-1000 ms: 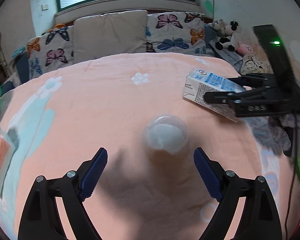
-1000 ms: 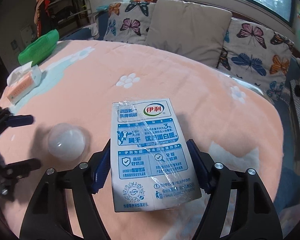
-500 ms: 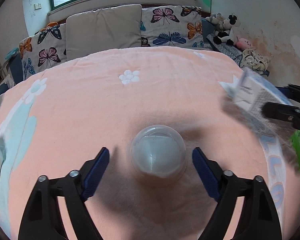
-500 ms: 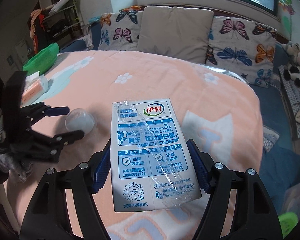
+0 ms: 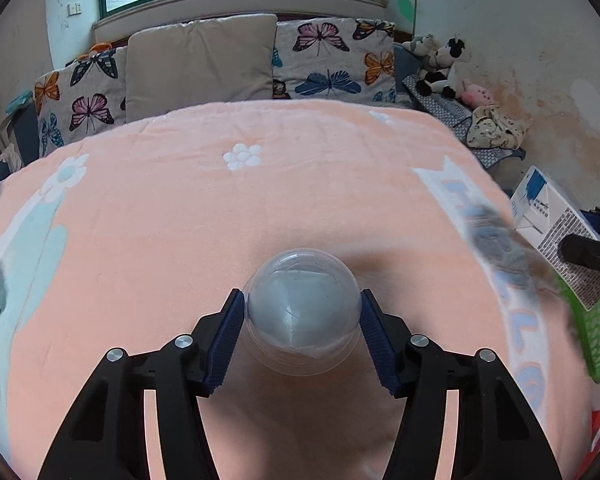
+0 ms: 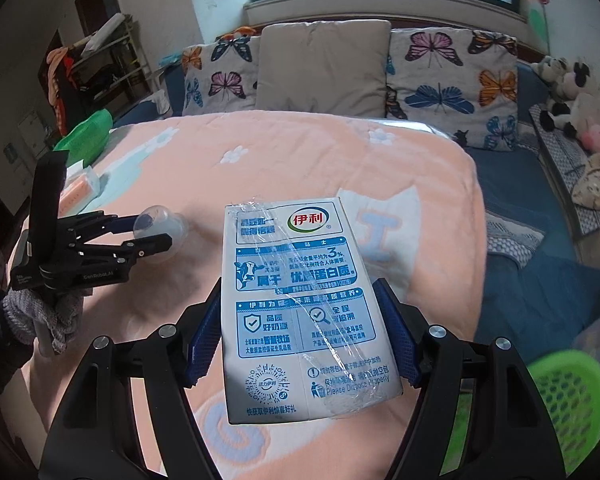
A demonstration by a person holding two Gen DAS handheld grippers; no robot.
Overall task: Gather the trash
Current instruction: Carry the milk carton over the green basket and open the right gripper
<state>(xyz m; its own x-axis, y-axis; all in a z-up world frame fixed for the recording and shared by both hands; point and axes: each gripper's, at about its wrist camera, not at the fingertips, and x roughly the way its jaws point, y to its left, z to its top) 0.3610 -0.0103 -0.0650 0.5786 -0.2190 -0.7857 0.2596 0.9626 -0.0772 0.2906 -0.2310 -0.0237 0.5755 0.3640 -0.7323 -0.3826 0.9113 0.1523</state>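
A clear plastic dome cup [image 5: 302,312] rests upside down on the peach blanket [image 5: 180,216]. My left gripper [image 5: 302,332] is shut on the cup, both blue pads against its sides; it shows too in the right wrist view [image 6: 152,232]. My right gripper [image 6: 298,336] is shut on a white and blue milk carton [image 6: 300,304], held in the air past the bed's right edge. The carton also shows at the right edge of the left wrist view [image 5: 552,224].
A green slotted basket [image 6: 568,400] stands on the floor at the lower right, also in the left wrist view [image 5: 592,328]. Butterfly pillows [image 5: 332,60] line the back. A tissue pack [image 6: 80,188] and a green object [image 6: 86,136] lie at the bed's left. Soft toys [image 6: 568,100] sit far right.
My left gripper moved forward around the dome cup and closed on it. My right gripper carried the milk carton rightward, off the bed toward the green basket.
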